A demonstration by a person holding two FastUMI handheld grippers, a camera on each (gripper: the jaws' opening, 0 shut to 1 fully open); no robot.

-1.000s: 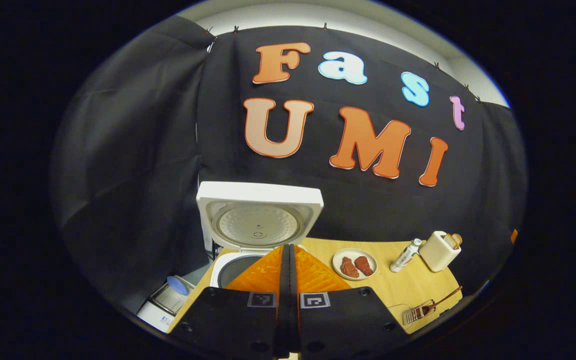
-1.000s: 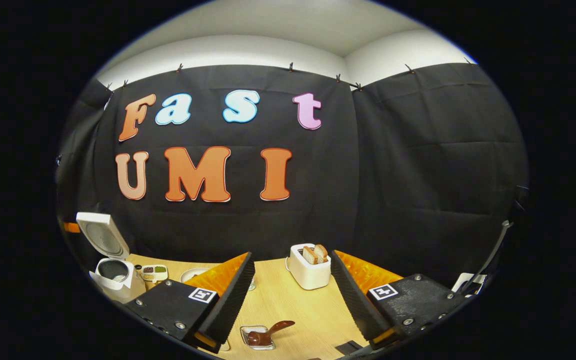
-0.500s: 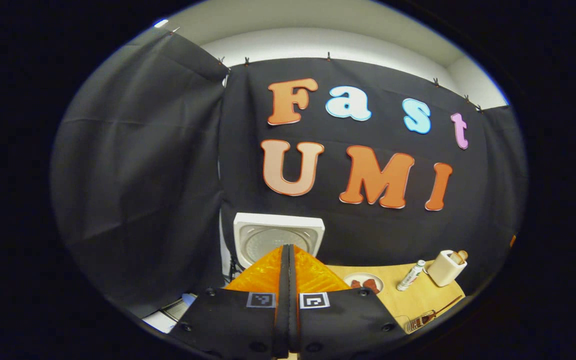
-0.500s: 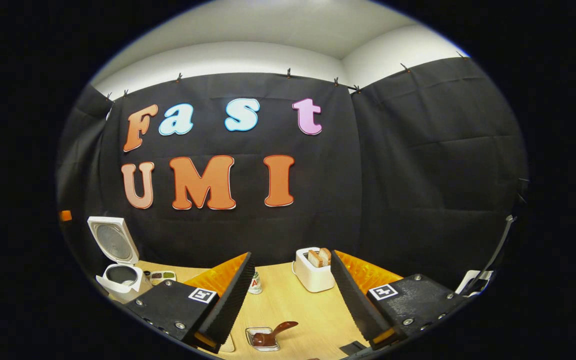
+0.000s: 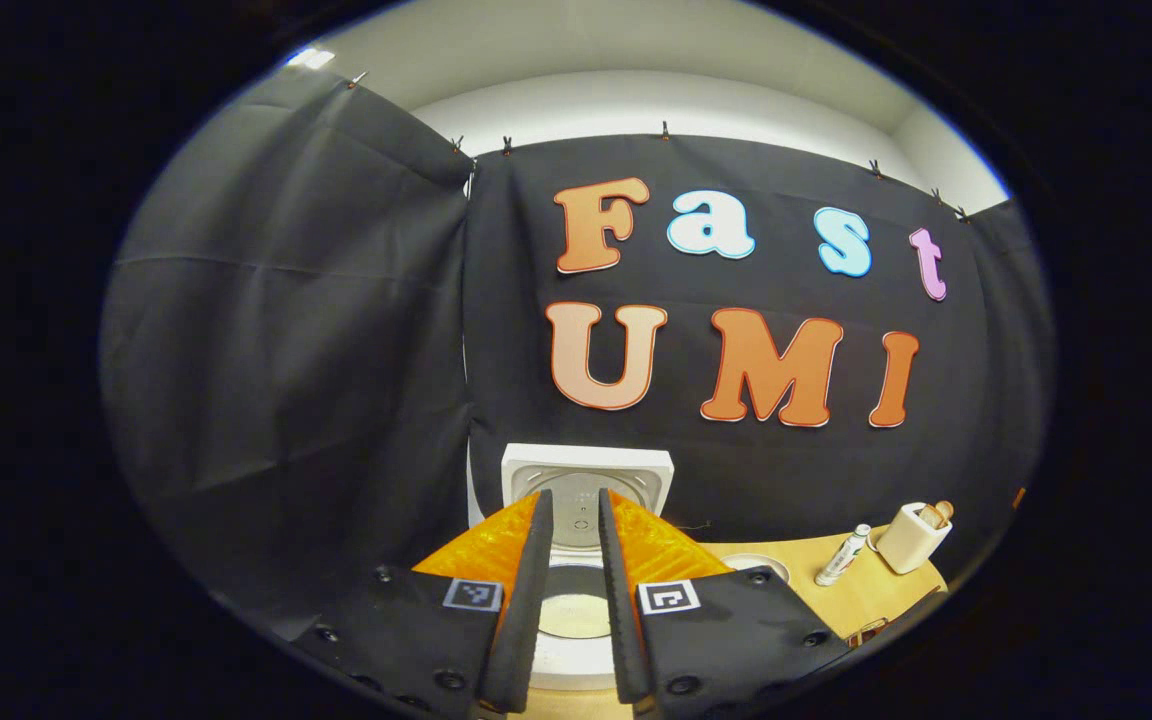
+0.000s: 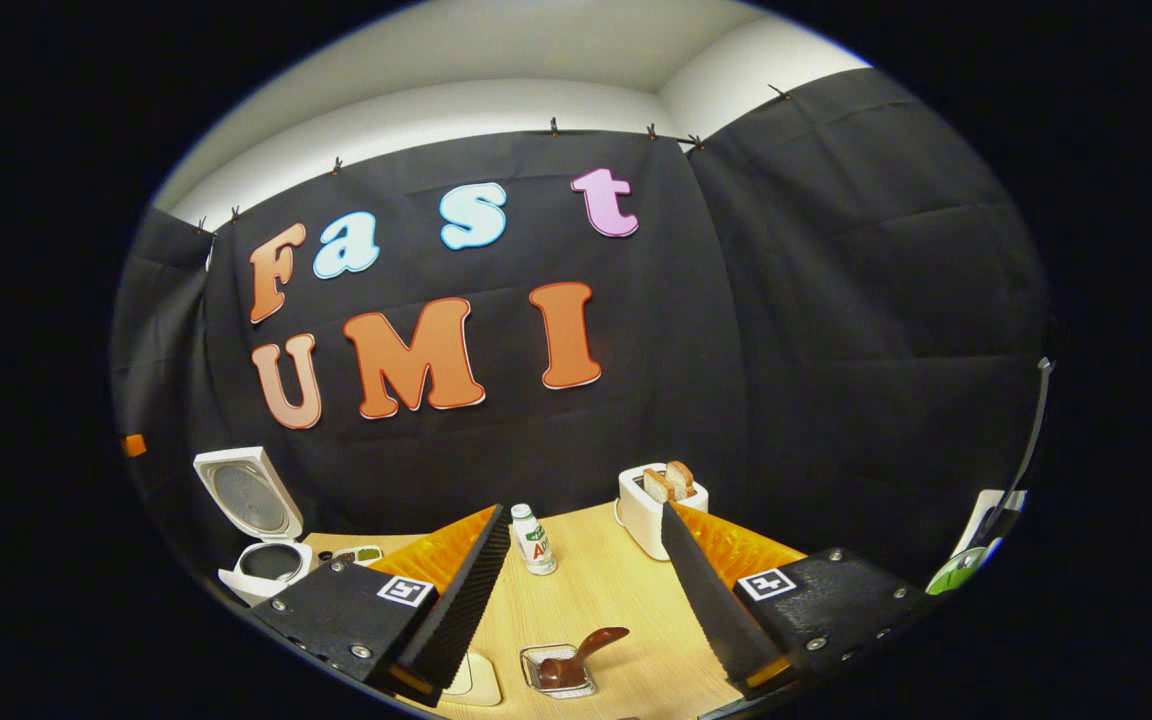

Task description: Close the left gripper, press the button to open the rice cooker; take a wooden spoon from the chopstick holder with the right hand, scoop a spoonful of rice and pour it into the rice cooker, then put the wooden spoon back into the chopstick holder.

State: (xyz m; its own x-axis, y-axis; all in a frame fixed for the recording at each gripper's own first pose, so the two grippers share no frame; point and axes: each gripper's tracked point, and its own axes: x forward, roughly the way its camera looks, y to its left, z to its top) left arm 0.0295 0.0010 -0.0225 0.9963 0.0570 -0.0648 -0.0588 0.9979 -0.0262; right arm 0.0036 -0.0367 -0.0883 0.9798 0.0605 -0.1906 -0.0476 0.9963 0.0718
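Note:
The white rice cooker (image 5: 576, 660) stands open, its lid (image 5: 586, 478) upright against the black cloth and the inner pot (image 5: 576, 615) showing between my left fingers. My left gripper (image 5: 573, 495) hovers in front of it, open by a narrow gap and holding nothing. In the right gripper view the rice cooker (image 6: 261, 570) sits at the far left. The dark wooden spoon (image 6: 591, 645) leans in a small wire chopstick holder (image 6: 556, 672) on the table, just below my right gripper (image 6: 584, 512), which is wide open and empty.
On the wooden table (image 6: 606, 600) stand a small bottle (image 6: 536, 540) and a white toaster (image 6: 658, 505) with bread. A white dish (image 6: 476, 680) lies by the left finger. The left gripper view has a plate (image 5: 756, 565), the bottle (image 5: 841, 557) and the toaster (image 5: 911, 535).
My left gripper's fingers have parted from fully shut to a narrow gap, and it now faces the open cooker squarely. The right gripper has shifted, bringing the spoon holder nearer the centre.

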